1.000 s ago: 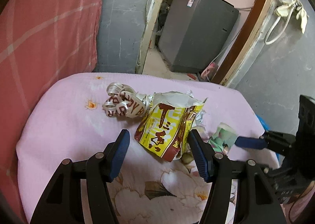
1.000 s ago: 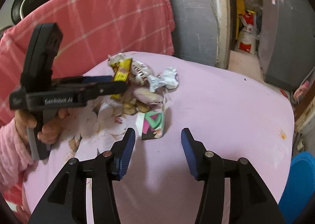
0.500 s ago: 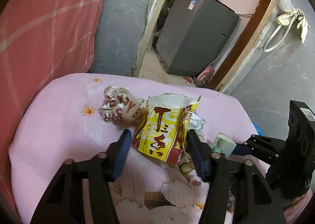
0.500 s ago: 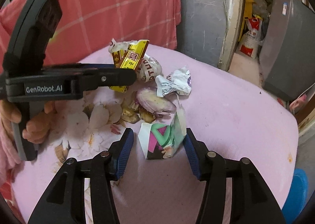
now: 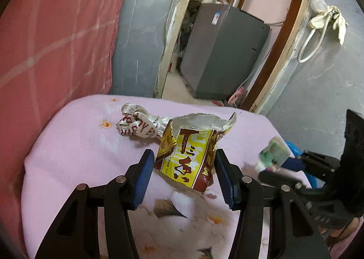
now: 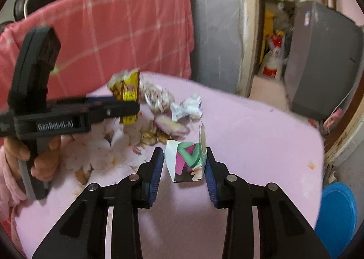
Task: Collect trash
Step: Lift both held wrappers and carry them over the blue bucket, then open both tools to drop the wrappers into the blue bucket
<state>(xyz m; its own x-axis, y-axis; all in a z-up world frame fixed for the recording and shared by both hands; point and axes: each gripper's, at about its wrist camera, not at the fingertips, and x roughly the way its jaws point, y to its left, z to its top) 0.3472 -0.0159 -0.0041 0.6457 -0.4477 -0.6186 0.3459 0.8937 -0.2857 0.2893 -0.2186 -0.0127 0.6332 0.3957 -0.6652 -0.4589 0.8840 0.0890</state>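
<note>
Left gripper point(image 5: 183, 177) clamped on yellow snack wrapper point(image 5: 191, 156) — torn top up, wrapper lifted clear of pink surface point(image 5: 75, 145). Jaws have just been closing, wrapper between them. Right gripper point(image 6: 184, 169) clamped on small carton point(image 6: 187, 160), green-pink print, upright; its jaws also just closing, carton between pads. Still lying on surface: white printed wrapper point(image 5: 136, 126) behind yellow one, crumpled white paper point(image 6: 187, 109), food scraps point(image 6: 169, 126) beside it. Blue bin point(image 6: 336, 218) at right, below surface edge.
</note>
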